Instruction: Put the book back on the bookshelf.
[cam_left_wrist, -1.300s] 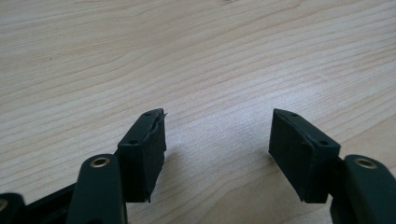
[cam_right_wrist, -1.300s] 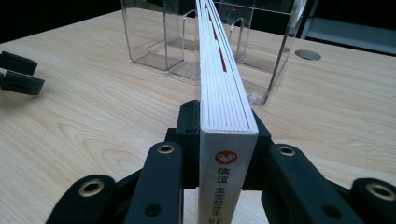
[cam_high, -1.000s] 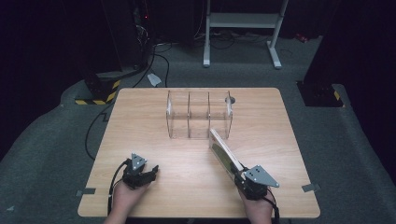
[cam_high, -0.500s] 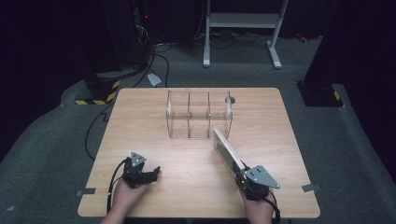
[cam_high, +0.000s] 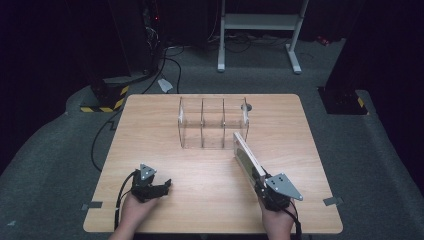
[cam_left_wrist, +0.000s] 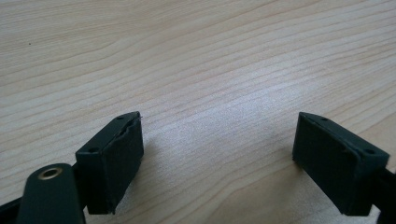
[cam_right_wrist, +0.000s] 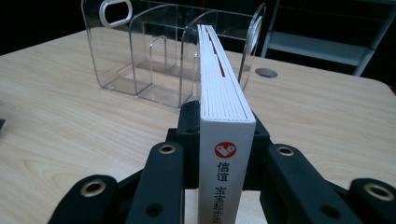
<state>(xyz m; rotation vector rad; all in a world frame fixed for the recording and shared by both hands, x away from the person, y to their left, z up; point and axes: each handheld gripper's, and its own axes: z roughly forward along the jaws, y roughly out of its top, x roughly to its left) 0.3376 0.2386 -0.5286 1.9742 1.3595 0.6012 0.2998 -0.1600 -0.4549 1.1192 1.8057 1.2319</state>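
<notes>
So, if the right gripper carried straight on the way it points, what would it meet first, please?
Probably the clear acrylic organizer: the white book in the right gripper heads for its rightmost slot, though depth is unclear.

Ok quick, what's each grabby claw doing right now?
Left gripper: open, nothing between its jaws, just above the table.
Right gripper: shut on the white book, held on edge, pointing at the clear rack.
</notes>
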